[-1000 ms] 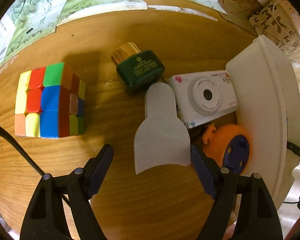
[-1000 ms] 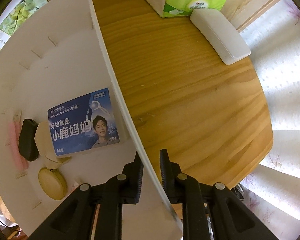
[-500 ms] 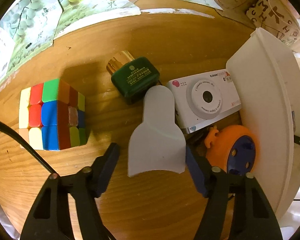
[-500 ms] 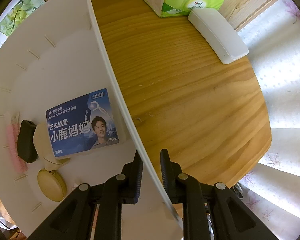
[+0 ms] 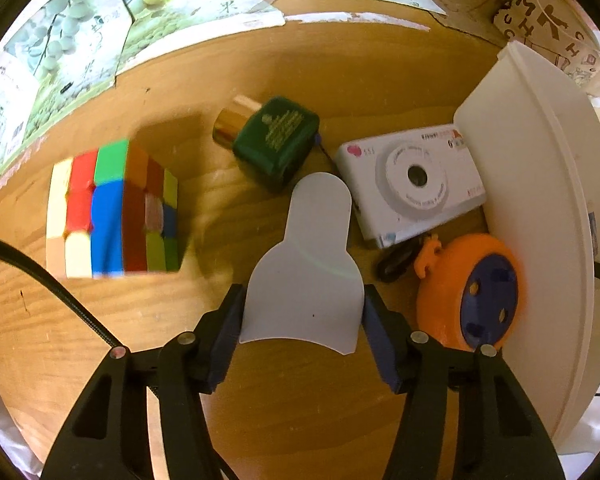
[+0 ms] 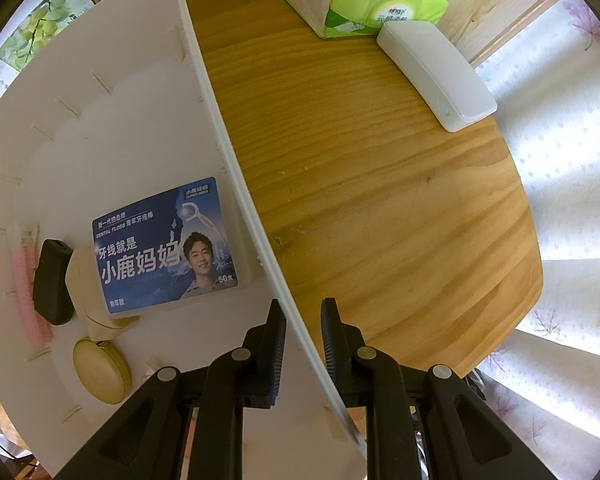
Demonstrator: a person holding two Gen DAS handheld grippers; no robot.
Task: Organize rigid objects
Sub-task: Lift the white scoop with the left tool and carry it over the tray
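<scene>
i am working over the round wooden table (image 5: 172, 360), and the biggest thing on it is the white bin (image 6: 100, 128), which i am holding by its thin wall so it will not slide when things go in. my right tongs (image 6: 303, 344) are pinching that wall, one finger inside the bin and one outside. the bin is already holding a blue floss box (image 6: 164, 248), a small black thing (image 6: 54, 284), a pink thing (image 6: 24, 280) by the far wall, and a round cream case (image 6: 102, 372). the things waiting outside the bin are a colour cube (image 5: 112, 208), a white toy camera (image 5: 412, 184) leaning close to the bin, an orange round toy (image 5: 472, 292) right beside the bin, and a green bottle with a gold cap (image 5: 272, 144). my left tongs (image 5: 302, 324) are pointing down and closing on the pale grey bottle-shaped piece (image 5: 308, 264), with both fingers right at its wide end, though i cannot tell if they are gripping it firmly yet. i think i am picking it up so it can go in the bin next.
</scene>
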